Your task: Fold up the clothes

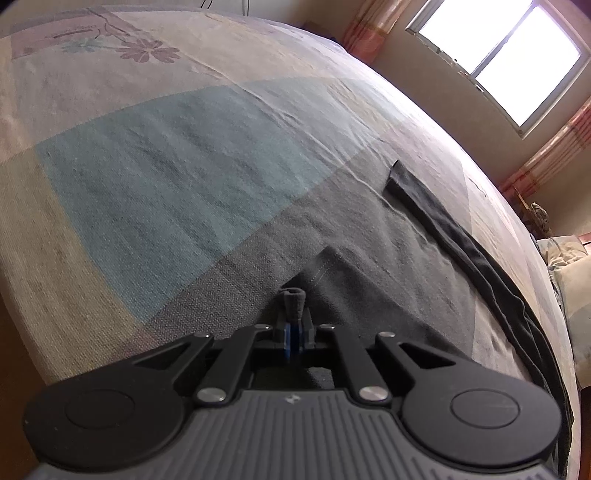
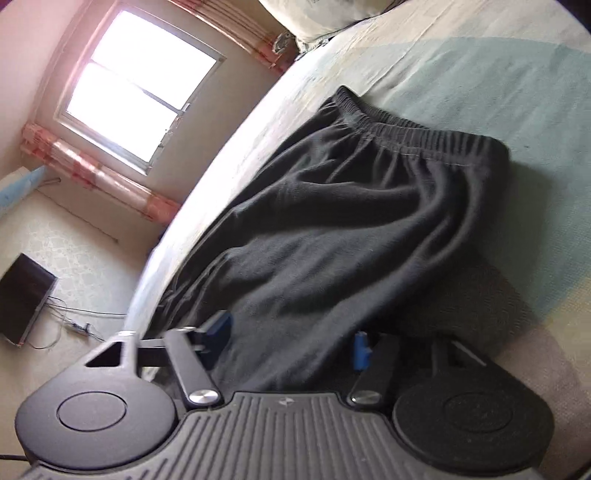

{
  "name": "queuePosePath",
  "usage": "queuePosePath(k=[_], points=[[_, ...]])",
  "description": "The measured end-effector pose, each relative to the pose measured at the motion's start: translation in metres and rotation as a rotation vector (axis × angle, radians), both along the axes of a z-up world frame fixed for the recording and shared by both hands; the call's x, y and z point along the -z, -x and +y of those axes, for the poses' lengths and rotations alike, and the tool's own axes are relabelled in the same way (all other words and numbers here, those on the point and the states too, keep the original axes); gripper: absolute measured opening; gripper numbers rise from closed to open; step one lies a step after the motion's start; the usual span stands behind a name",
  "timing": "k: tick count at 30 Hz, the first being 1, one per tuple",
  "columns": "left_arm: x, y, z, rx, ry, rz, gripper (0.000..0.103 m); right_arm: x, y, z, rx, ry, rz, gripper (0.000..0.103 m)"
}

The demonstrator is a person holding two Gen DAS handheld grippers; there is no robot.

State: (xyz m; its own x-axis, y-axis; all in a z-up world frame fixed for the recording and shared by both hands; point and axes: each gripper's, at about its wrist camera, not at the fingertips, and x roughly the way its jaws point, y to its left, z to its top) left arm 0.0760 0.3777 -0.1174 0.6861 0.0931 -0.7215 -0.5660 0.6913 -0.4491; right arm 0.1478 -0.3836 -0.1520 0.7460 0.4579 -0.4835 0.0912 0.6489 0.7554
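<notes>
Left gripper (image 1: 294, 301), nearest the left wrist lens: jaws are pinching together on a small rolled nub of dark fabric, apparently a hem corner of the black trousers (image 2: 343, 229). The cloth is fanning away from the pinch toward 1 o'clock.

Right gripper (image 2: 291, 338): jaws are standing part-way apart, blue pads on either side of a thick fold of the same garment. Cloth is lying between them; the pads are not yet visibly pressing, though the far-side pad is half hidden.

Beyond, the trousers are lying flat on the patchwork bedspread (image 1: 177, 177), near the bed edge on the window side. In the right wrist view the body is running from the jaws at 6 o'clock up to the elastic waistband (image 2: 402, 134) at about 1 o'clock; that is the long axis, waistband end pointing toward the pillow (image 2: 314, 18). In the left wrist view a long, narrow dark strip (image 1: 443, 229), probably a leg or folded edge, is stretching from 4 o'clock up toward 1 o'clock.

Handling judgement: soft, limp knit, light, drapes and bunches readily, not slippery, not fragile. Good holds look to be the gathered waistband corners and the hem ends, where the cloth is thickest.

Farthest: window (image 2: 140, 85) and striped curtain (image 2: 96, 173) are glaring at 10 o'clock in the right view.
</notes>
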Motion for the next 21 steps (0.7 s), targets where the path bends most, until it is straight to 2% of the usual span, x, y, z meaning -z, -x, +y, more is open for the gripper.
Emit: queuePosePath(k=[1,2,5,9,13,16,21], points=[[-0.001,-0.002,-0.001,0.003,-0.011,0.008,0.003,0.002,-0.002,-0.001,0.015,0.014,0.034,0.006],[-0.004,-0.002,-0.003,0.010,-0.026,0.015,0.003,0.003,-0.003,-0.003,0.025,0.021,0.057,0.004],[-0.015,0.000,-0.005,0.016,-0.042,-0.003,0.002,-0.011,-0.001,-0.001,0.014,0.052,0.026,0.004],[-0.042,0.017,-0.004,0.019,-0.040,-0.080,0.002,-0.046,0.002,0.002,-0.014,0.097,-0.028,0.003],[-0.061,0.033,-0.006,0.030,-0.088,-0.092,0.002,-0.069,0.008,0.004,-0.040,0.149,-0.023,0.003],[-0.048,0.037,0.002,0.014,-0.065,-0.059,0.002,-0.064,0.011,0.000,-0.026,0.163,0.021,0.003],[-0.007,0.029,-0.002,0.023,-0.050,0.060,0.002,-0.029,0.008,0.001,-0.008,0.200,0.165,0.004]])
